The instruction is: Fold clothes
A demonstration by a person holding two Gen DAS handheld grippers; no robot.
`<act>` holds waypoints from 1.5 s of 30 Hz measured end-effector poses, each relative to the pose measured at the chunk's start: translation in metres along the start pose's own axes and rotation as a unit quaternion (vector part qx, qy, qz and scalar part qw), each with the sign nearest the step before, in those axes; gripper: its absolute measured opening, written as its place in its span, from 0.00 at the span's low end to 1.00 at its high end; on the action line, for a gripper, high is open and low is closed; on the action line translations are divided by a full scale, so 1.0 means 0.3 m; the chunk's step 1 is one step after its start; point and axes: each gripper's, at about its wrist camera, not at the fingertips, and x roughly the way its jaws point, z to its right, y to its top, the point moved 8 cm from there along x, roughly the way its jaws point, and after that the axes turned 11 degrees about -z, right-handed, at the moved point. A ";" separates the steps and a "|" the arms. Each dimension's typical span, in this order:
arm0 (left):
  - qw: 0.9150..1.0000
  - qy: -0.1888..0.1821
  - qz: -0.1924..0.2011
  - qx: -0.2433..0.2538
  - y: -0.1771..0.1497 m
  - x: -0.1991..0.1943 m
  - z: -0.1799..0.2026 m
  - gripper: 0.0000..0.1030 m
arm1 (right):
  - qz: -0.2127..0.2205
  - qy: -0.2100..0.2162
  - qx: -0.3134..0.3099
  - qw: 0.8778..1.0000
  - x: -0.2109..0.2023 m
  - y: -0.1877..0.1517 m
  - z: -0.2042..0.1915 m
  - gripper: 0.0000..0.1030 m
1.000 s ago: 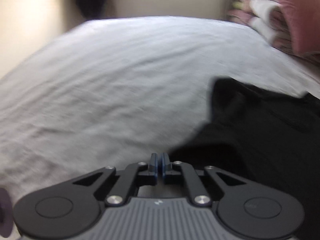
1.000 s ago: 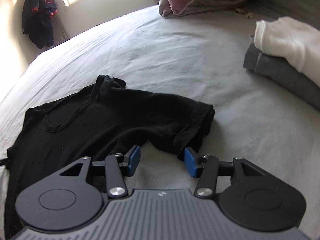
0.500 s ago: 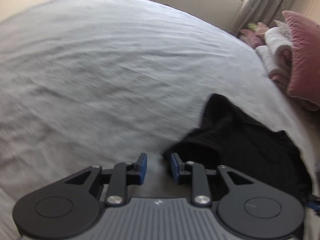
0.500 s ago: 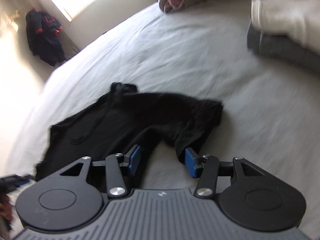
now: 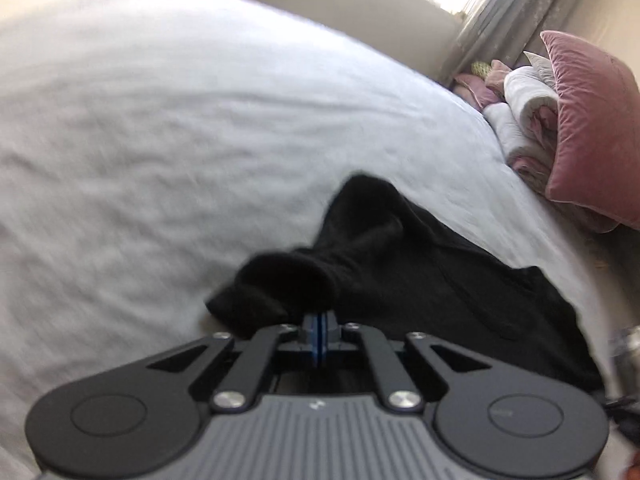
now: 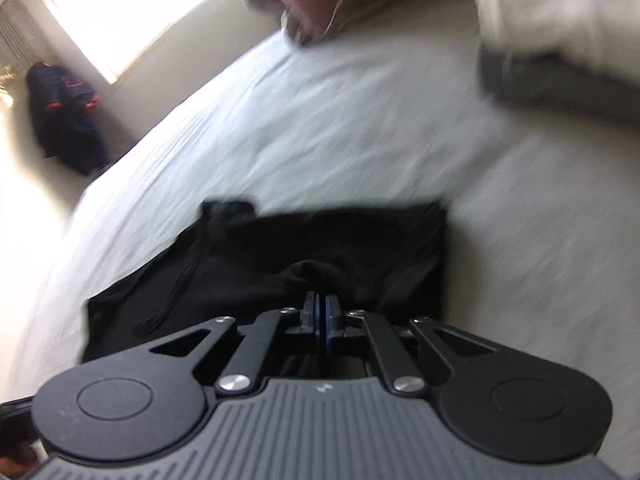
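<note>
Bed [image 5: 180, 128] sheet pale grey, window [image 6: 132, 12] at 11 o'clock, pink pillow [image 5: 592, 128] at 2.
Left claw [image 5: 319, 322] and right claw [image 6: 321, 304], earlier empty, now each pinch the black shirt [image 5: 440, 280].

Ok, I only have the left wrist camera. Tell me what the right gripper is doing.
Observer: The right gripper has its fingers shut on a bunched fold of the black shirt.
Operator: Report what lies past the shirt on that side.
Observer: A folded stack, a white garment on a grey one, sits on the bed at the upper right, apart from the shirt.
Operator: Check the far wall too.
Observer: A dark jacket with red trim hangs to the left of the window.
</note>
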 end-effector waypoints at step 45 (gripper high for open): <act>0.995 -0.083 -0.060 -0.016 -0.488 -0.339 -0.193 0.02 | -0.049 -0.001 -0.045 0.998 -0.401 -0.477 0.159 0.00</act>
